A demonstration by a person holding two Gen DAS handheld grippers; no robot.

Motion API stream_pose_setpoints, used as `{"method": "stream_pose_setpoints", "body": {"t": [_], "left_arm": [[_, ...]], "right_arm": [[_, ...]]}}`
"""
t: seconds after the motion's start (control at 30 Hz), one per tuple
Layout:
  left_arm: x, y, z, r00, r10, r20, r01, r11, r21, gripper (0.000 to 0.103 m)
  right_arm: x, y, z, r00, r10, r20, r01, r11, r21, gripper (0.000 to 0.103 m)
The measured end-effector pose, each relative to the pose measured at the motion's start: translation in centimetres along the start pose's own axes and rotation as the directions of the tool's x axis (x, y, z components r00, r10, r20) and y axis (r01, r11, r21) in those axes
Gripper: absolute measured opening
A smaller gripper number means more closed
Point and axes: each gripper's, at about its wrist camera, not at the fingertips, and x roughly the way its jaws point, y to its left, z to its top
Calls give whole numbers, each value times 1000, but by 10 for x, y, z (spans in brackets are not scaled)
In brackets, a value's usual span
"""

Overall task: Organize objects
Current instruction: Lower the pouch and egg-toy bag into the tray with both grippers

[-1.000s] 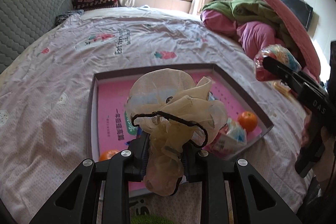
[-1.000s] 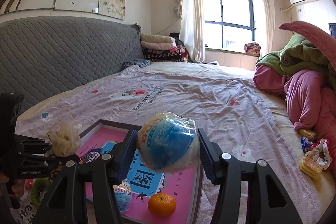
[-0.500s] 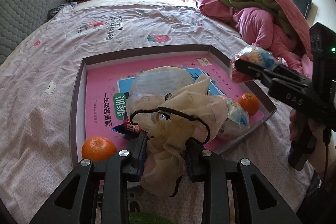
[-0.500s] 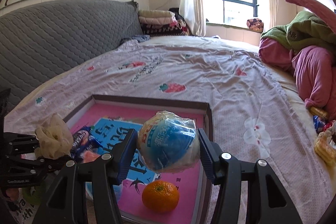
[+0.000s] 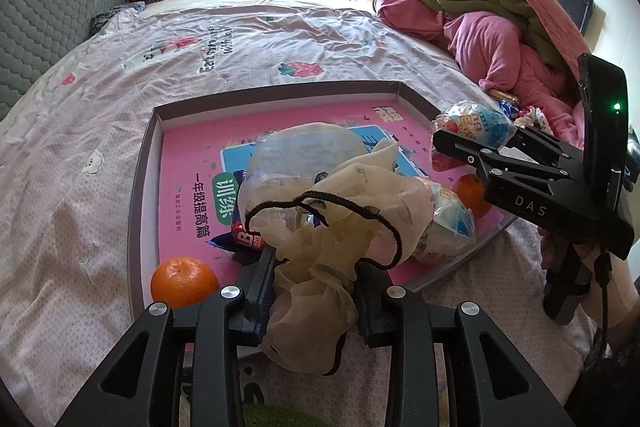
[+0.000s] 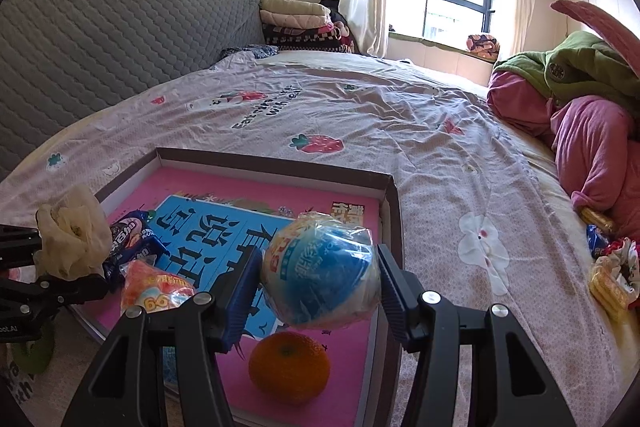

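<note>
My left gripper [image 5: 316, 291] is shut on a crumpled cream mesh bag [image 5: 336, 223] with a black drawstring, held over the near edge of a shallow tray [image 5: 138, 187] with a pink printed bottom. My right gripper [image 6: 318, 287] is shut on a round blue-and-white wrapped snack [image 6: 320, 273], held above the tray's right part [image 6: 394, 211]. In the tray lie an orange at the near left [image 5: 184, 281], another orange [image 6: 289, 367], a wrapped snack [image 6: 154, 287] and a dark blue packet [image 6: 132, 245]. The right gripper with its snack also shows in the left wrist view [image 5: 476, 137].
The tray lies on a bed with a pale strawberry-print sheet [image 6: 360, 115]. Pink and green bedding [image 5: 500, 27] is piled at the right. Loose snack packets [image 6: 612, 267] lie by that pile. A grey quilted headboard [image 6: 100, 39] and folded blankets [image 6: 300, 23] stand at the far left.
Both grippers have moved forward and lower over the tray, each keeping its load. The right gripper's snack now hangs above the tray's right side.
</note>
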Motion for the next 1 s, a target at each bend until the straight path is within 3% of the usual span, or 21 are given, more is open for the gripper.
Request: {"method": "stream_pose_setpoints", "body": {"t": [0.2,0.57,1.0], "left_arm": [[-1,0,0,999,-32,11,32,999,-19,45],[-7,-6,1,997,31,68,-32,999,20,69],[-6,0,4,996,58,73,-60,998,21,74]], "right_arm": [[0,-1,-2,1000,-6,-5,6,1000,7,57],[-1,-2,-1,1000,3,-8,-3,1000,14,57],[5,-4,-2,999,-14,-50,15,1000,23,57]]}}
